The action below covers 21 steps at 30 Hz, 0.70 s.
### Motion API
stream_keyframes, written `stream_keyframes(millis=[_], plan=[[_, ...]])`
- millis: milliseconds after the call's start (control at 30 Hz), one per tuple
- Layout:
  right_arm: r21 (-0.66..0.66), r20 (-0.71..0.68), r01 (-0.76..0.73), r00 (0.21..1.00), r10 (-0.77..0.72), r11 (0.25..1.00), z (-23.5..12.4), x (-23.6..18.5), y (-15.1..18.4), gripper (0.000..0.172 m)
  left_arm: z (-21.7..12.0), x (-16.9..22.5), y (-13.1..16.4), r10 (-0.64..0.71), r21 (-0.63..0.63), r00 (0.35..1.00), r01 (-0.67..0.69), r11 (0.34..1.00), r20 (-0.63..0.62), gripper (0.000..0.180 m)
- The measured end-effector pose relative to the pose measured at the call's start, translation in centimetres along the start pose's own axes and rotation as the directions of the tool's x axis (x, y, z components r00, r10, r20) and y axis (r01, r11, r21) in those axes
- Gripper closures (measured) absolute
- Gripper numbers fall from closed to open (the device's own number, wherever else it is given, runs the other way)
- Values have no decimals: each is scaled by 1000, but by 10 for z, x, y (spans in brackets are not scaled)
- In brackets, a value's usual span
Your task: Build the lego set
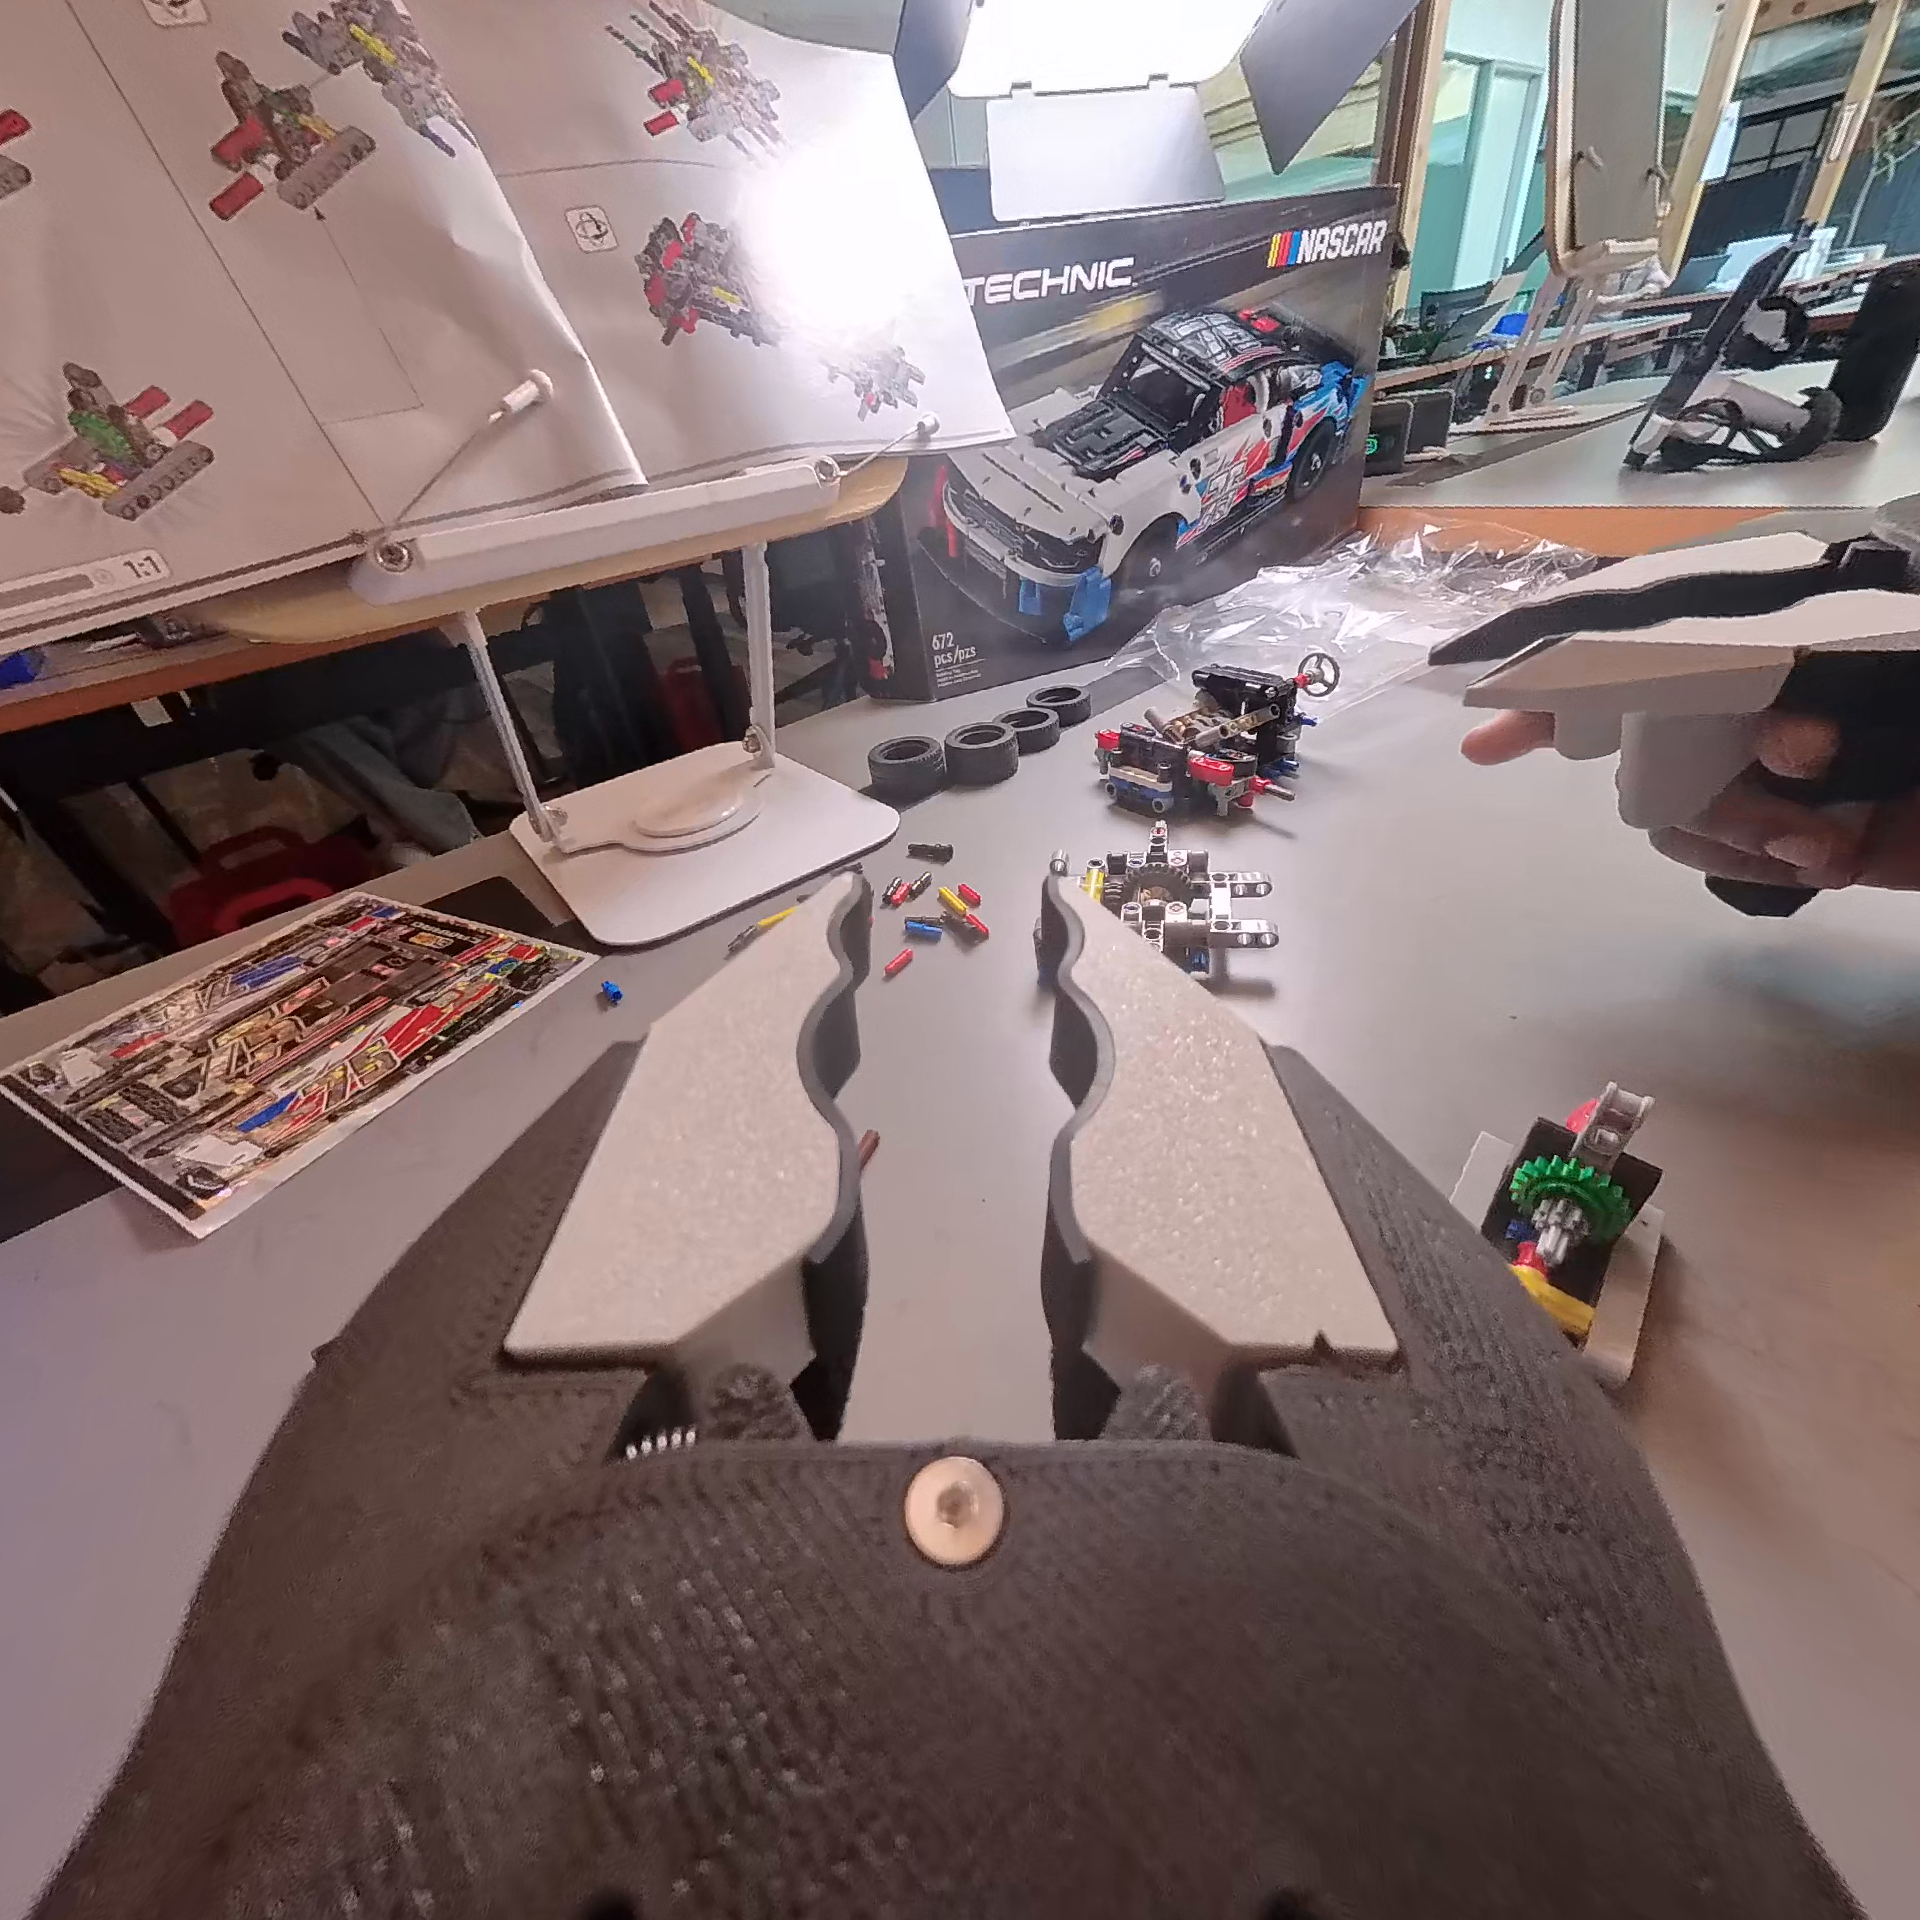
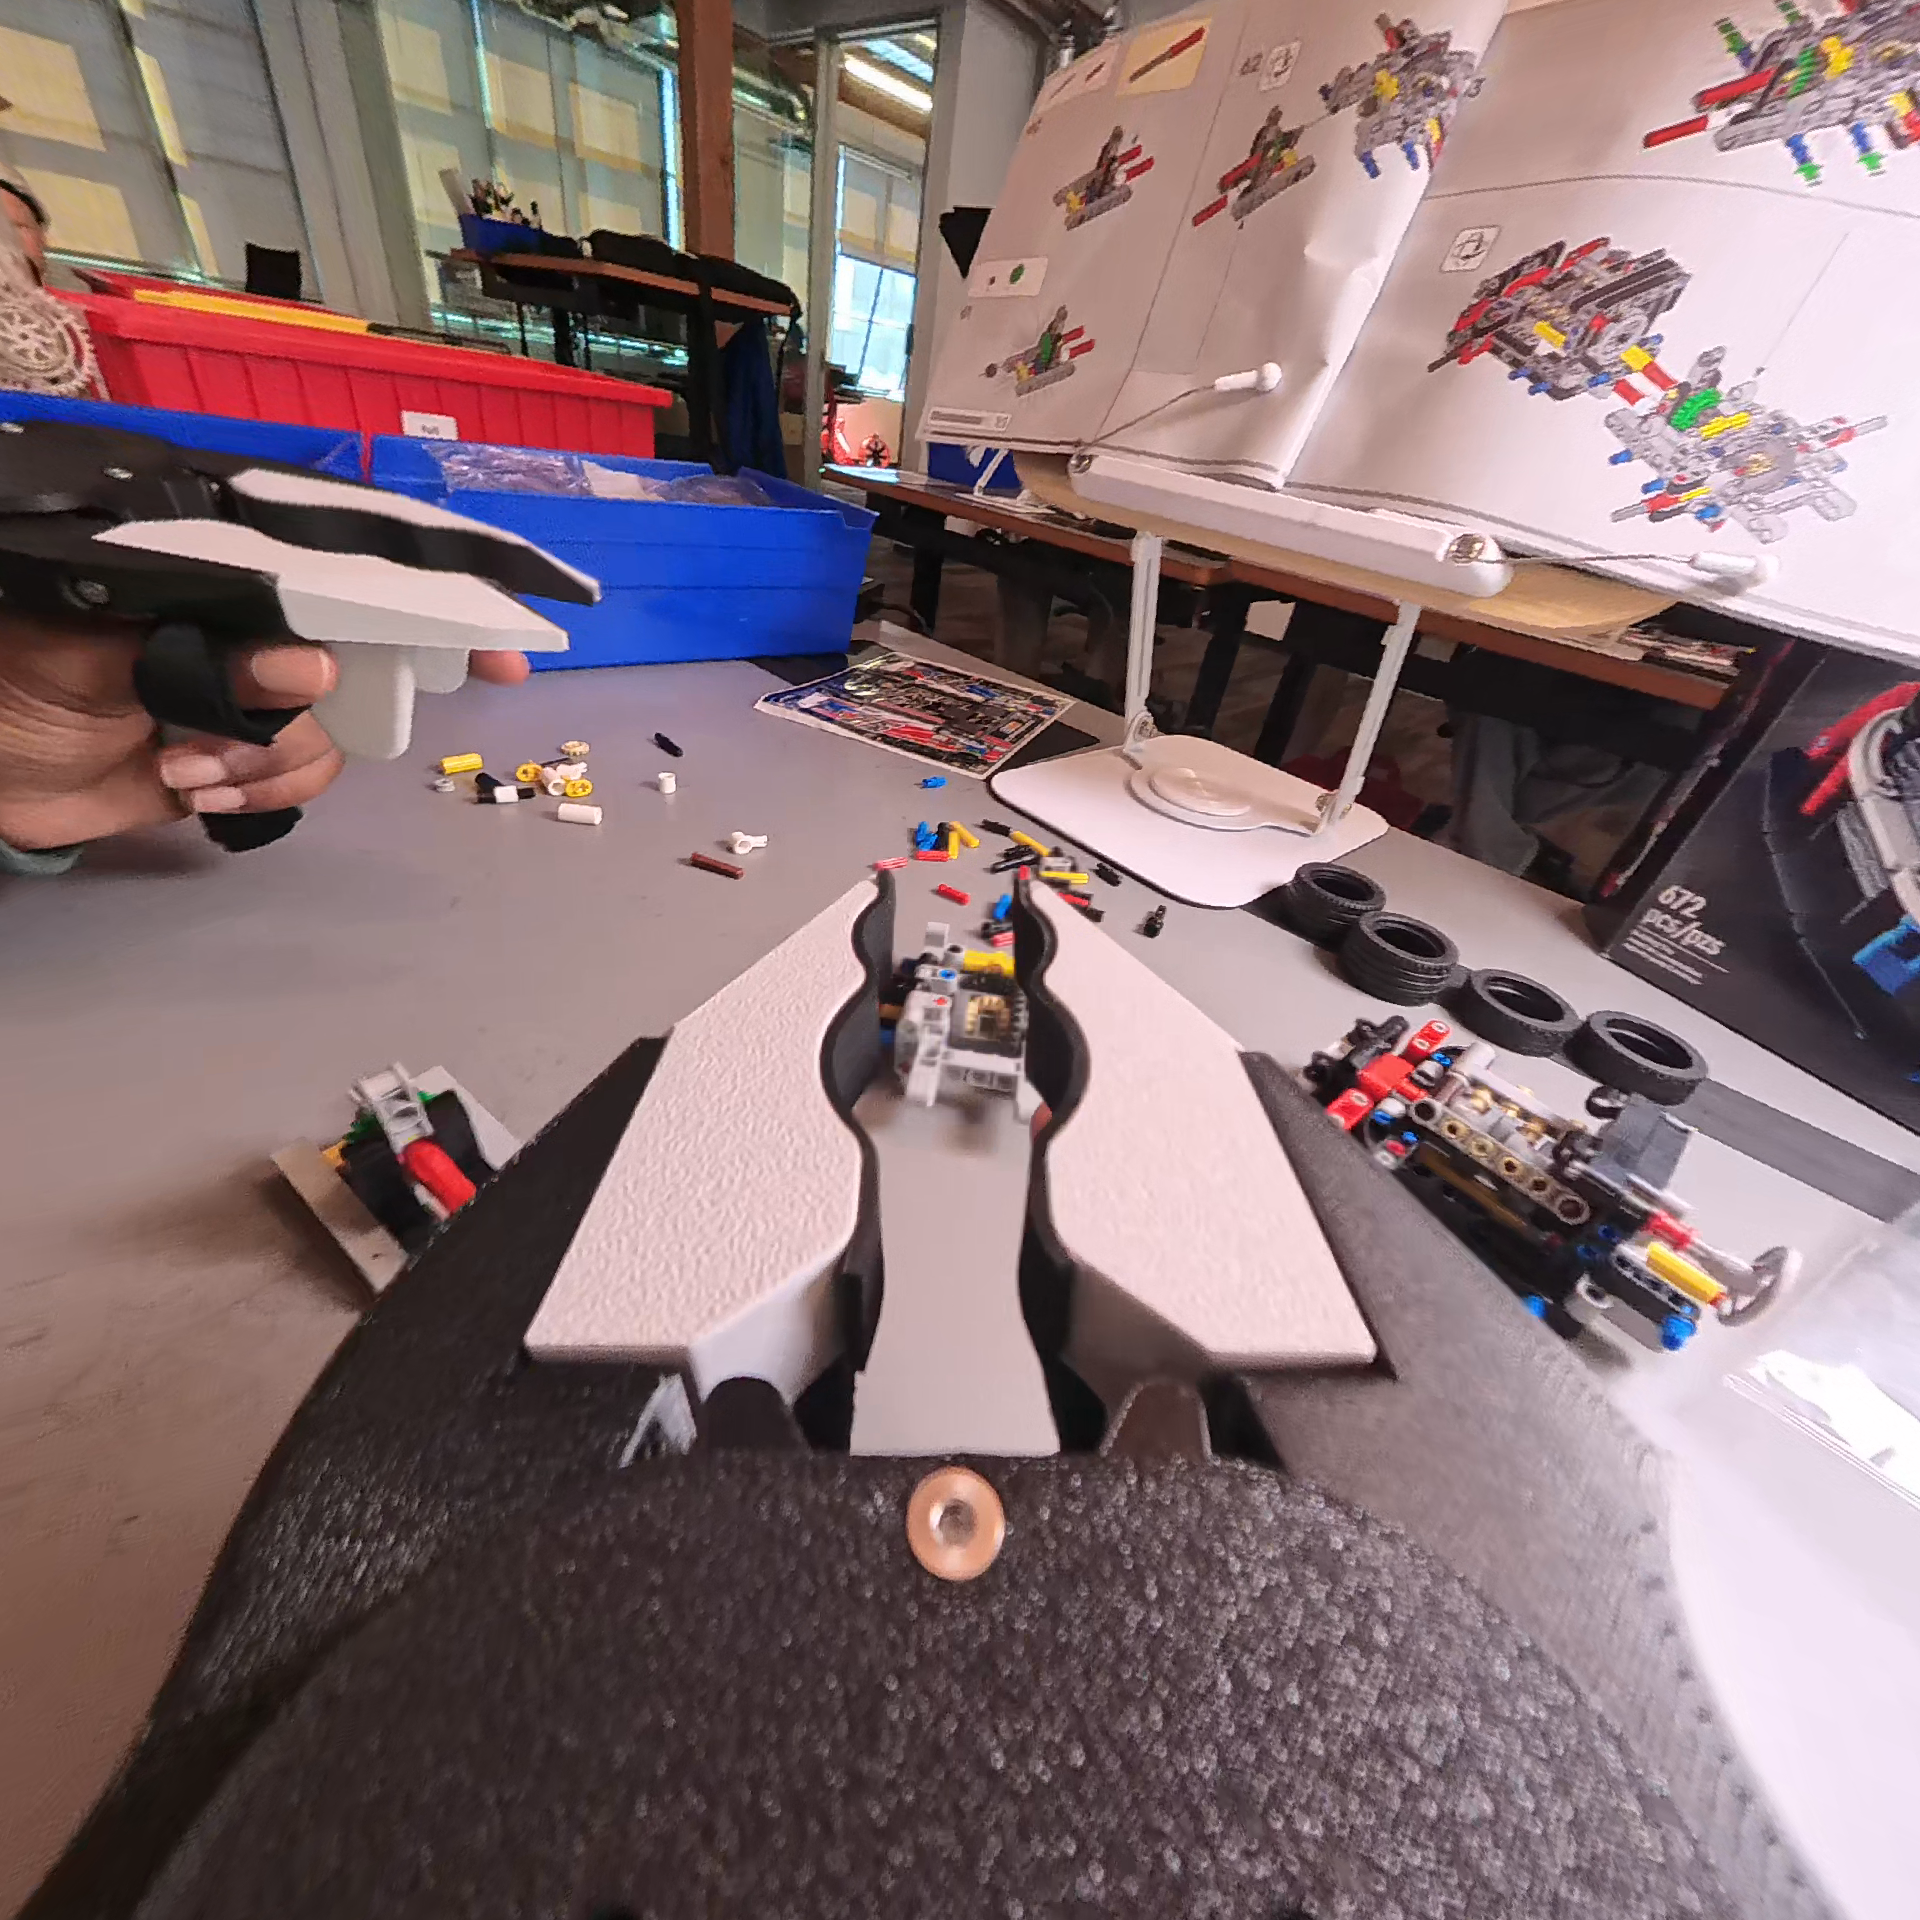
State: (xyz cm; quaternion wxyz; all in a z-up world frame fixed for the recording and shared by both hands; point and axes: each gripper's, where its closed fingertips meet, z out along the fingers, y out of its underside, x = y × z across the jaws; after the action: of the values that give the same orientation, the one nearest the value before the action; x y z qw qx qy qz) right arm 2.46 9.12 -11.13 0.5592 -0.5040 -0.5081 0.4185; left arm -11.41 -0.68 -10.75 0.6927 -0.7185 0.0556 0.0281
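My left gripper point(image 1: 953, 894) is open and empty, held above the grey table point(image 1: 1455, 1039). Loose coloured pins point(image 1: 935, 914) lie on the table beyond its tips. A small grey gear assembly point(image 1: 1195, 904) sits on the table just right of its right fingertip. My right gripper point(image 2: 954, 883) is open. The grey assembly point(image 2: 951, 1029) shows blurred between its fingers, but the left wrist view shows this gripper point(image 1: 1449, 673) in the air, well clear of it and holding nothing. The left gripper point(image 2: 582, 618) also shows raised at the left of the right wrist view.
A black-and-red chassis point(image 1: 1205, 748), several tyres point(image 1: 977, 743), a green-gear piece point(image 1: 1553, 1195), a sticker sheet point(image 1: 270, 1039) and a book stand's white base point(image 1: 707, 831) are on the table. The set's box point(image 1: 1143, 436) stands behind. Blue bins point(image 2: 675, 561) stand far left. Some 20 cm of space lies between my two pairs of fingers.
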Motion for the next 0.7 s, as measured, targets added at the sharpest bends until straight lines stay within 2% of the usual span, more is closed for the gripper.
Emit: stream_keyframes(millis=[133,233,367,433,533,567,667,700], plan=[[-13,-53,-7,999,7,1000,11,35,-5,141,3,-2,7,-50,-17,999,50,999,-3,152],[-41,-79,-10,997,7,999,31,80,-16,133,5,-3,10,-87,-21,996,87,996,-9,152],[-14,-73,-233,970,232,972,81,142,-27,123,5,-4,12,-90,-21,996,89,996,-3,153],[9,-78,-377,923,376,926,113,174,-24,113,5,-5,13,-83,-25,997,83,996,2,154],[40,-38,-581,812,582,813,155,208,-14,90,4,-8,14,-75,-30,997,75,997,17,155],[80,-10,-626,778,628,776,165,217,-18,87,3,-9,14,-72,-29,997,73,997,22,155],[186,1,-682,720,694,707,185,249,-28,87,1,-12,13,-63,-26,997,64,998,34,156],[199,14,-687,715,699,699,191,254,-31,95,1,-14,14,-67,-27,997,68,997,36,157]])
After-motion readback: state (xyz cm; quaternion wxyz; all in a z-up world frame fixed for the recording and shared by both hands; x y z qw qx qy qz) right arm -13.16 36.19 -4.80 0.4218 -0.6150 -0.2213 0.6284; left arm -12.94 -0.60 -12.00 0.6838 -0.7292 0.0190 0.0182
